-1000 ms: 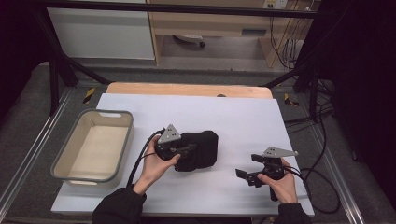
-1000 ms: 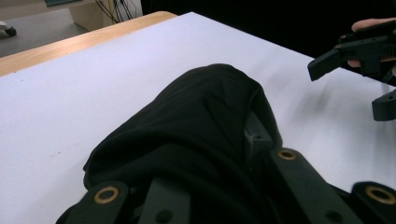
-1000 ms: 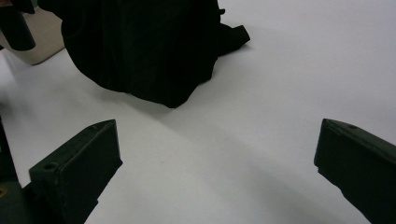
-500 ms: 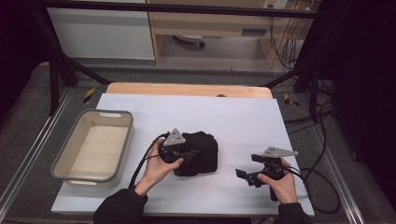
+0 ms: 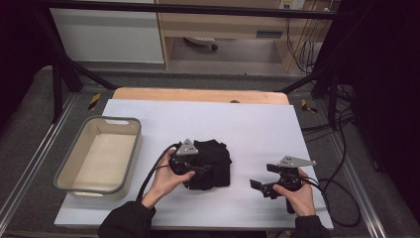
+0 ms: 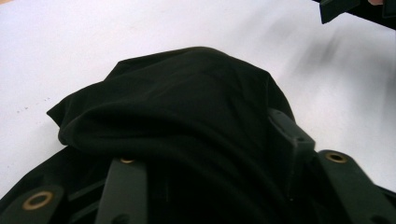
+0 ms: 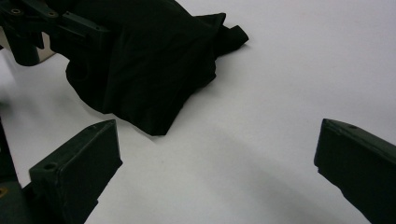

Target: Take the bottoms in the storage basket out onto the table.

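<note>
A crumpled black cloth [image 5: 218, 158] lies at the middle of the white table [image 5: 223, 119]. My left gripper [image 5: 202, 171] is at the cloth's left edge, its jaws shut on a thick bunch of the fabric. In the left gripper view the cloth [image 6: 187, 93] humps up between and over both jaws of that gripper [image 6: 205, 149]. My right gripper [image 5: 260, 187] rests on the table to the right of the cloth, apart from it, and is open. In the right gripper view its wide jaws [image 7: 215, 163] hold nothing, with the cloth [image 7: 149, 60] and the left gripper [image 7: 42, 23] beyond.
A grey plastic bin [image 5: 131, 148] stands at the table's left side, with nothing inside. Bare white surface lies behind the cloth and between the grippers. A wooden strip [image 5: 198, 94] runs along the far edge. Cables [image 5: 341, 193] trail off the right side.
My left gripper has edged right and slightly nearer the person, going deeper into the cloth, which has bunched up. The right gripper has stayed put.
</note>
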The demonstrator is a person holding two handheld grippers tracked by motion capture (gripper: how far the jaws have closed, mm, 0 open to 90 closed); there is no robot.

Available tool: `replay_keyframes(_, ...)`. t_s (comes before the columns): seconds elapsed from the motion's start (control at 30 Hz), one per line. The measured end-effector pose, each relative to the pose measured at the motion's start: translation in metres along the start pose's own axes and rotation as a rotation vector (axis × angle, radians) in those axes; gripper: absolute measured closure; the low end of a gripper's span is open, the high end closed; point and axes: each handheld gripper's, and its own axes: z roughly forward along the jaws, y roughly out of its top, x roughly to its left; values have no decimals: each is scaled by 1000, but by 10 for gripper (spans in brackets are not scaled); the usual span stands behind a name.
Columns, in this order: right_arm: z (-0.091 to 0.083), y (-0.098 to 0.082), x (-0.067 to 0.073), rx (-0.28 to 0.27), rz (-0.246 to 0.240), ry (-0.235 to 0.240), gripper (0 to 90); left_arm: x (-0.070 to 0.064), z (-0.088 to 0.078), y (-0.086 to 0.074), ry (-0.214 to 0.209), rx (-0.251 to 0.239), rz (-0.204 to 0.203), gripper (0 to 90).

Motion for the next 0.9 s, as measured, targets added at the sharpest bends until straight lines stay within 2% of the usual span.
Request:
replay_keyframes(0.2,0,0,0,0,0,0,10,1,-4,0,7,11,0,394)
replay_keyframes(0.3,0,0,0,0,0,0,10,1,-7,1,-7,11,-7,380)
replay_keyframes(0.6,0,0,0,-1,0,0,10,2,-14,4,-7,24,3,291)
replay_keyframes(0.9,0,0,0,-3,-1,0,10,1,-22,4,23,25,3,191)
